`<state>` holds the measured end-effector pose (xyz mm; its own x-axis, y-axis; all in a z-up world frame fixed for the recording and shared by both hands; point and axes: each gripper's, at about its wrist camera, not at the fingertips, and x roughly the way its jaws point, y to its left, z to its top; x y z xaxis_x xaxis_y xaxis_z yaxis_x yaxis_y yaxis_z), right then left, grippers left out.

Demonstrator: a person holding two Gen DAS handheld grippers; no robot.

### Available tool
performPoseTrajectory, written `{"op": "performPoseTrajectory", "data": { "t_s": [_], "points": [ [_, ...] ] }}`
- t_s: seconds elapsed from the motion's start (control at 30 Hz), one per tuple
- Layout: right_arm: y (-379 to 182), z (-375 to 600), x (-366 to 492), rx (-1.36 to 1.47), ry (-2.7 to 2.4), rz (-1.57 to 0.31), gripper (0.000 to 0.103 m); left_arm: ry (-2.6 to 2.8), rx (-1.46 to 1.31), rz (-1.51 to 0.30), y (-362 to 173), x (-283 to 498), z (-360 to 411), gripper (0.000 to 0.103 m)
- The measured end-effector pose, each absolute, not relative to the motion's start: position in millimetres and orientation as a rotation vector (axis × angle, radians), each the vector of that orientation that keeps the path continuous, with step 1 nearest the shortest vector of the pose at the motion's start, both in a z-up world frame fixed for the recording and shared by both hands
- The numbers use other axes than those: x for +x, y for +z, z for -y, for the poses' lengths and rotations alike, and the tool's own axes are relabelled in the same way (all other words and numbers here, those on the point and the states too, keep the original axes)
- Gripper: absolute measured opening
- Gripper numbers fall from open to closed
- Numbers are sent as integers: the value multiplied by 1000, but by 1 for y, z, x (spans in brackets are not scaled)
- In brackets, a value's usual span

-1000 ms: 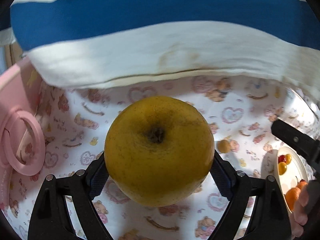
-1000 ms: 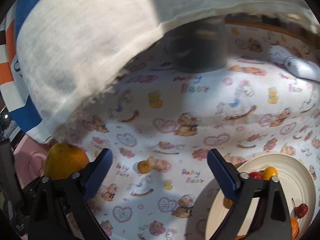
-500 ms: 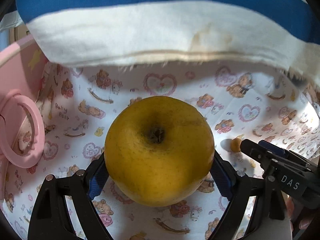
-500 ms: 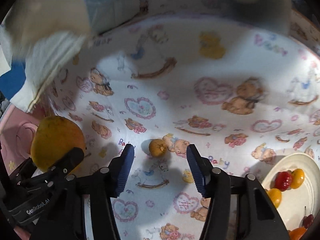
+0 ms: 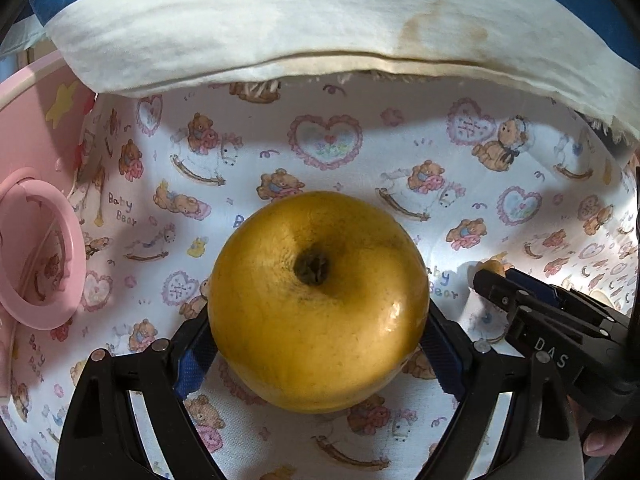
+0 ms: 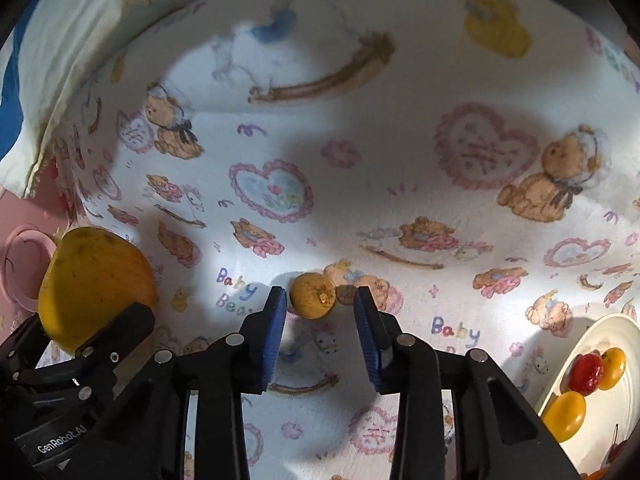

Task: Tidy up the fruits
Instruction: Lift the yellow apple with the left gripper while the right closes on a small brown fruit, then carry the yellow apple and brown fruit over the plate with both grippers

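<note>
Large yellow fruit (image 5: 318, 300): clamped across its widest part by left gripper (image 5: 318, 344), held over the printed cloth (image 5: 328, 144); judged heavy, firm, smooth-skinned.

Cream plate (image 6: 624, 330), cloth's right edge: holds red and yellow small fruits (image 6: 596, 366).

Small orange fruit (image 6: 313, 295): mid-cloth, judged light, prone to roll. Right gripper (image 6: 320, 316) jaws have just been closing, flanking it, not yet pinching; grip at its sides.

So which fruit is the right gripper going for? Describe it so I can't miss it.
On the teddy-bear print cloth, look just past the right gripper. A small round orange-brown fruit lies alone there, not yet gripped. It is far smaller than the big yellow fruit in the left gripper.
</note>
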<state>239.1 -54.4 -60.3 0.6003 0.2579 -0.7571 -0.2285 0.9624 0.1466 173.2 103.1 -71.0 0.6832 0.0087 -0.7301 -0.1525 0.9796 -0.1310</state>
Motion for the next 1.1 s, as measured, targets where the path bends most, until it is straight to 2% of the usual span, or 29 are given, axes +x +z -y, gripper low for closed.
{"op": "performPoseTrajectory", "data": {
  "t_s": [0.13,0.2,0.23,0.7,1.1],
  "points": [
    [-59,69,237,51,284,-871,36,98,-185,-817,-70,176,-102,89],
    [-60,70,235,42,277,-865,32,100,-182,-818,-70,177,-101,89],
    [-59,70,234,40,279,-865,24,100,-181,-818,-71,177,-100,89],
    [-54,66,206,16,284,-829,24,104,-160,-814,-67,176,-93,88],
    [16,135,116,17,301,-642,24,7,-96,-701,-23,142,-52,88]
  ]
}}
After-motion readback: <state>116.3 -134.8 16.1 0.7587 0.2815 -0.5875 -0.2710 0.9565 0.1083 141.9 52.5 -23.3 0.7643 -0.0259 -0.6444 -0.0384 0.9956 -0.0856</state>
